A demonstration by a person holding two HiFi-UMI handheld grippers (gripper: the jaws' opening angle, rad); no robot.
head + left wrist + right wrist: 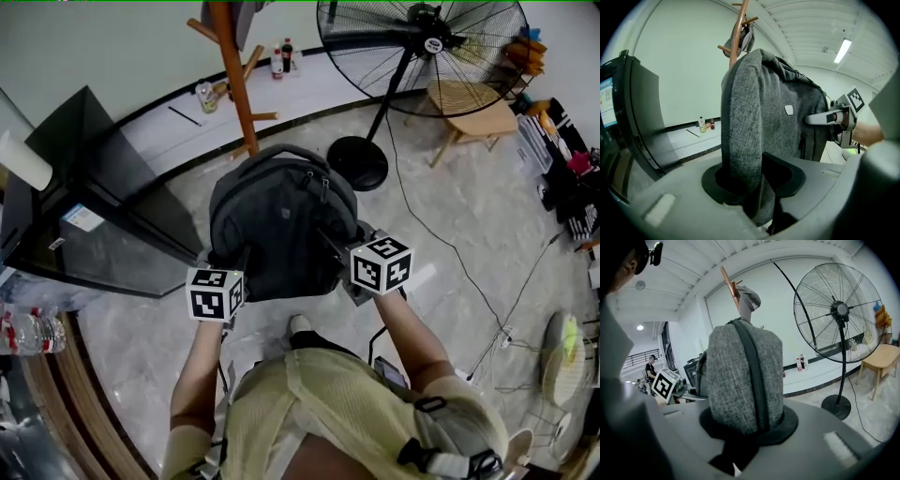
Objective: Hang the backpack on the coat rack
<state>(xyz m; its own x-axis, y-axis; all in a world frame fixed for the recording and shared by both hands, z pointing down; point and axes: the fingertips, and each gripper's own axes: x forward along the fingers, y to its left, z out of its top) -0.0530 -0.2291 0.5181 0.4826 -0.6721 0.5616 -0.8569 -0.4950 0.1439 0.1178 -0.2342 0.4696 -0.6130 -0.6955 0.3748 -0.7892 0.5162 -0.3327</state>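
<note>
Held the grey backpack (281, 220) off the floor (469, 234), near the wooden coat rack (234, 75) at 12 o'clock, not yet hung on it. Clenched the left gripper (240, 261) on its fabric at 8 o'clock and the right gripper (330, 242) on its fabric at 4 o'clock. Saw a floor fan (422, 42) at 1 o'clock, well apart.

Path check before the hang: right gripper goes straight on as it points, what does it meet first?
The right gripper is shut on the backpack, which travels with it. Next in line, probably the coat rack with its grey cap; depth is unclear. The fan stands aside.
</note>
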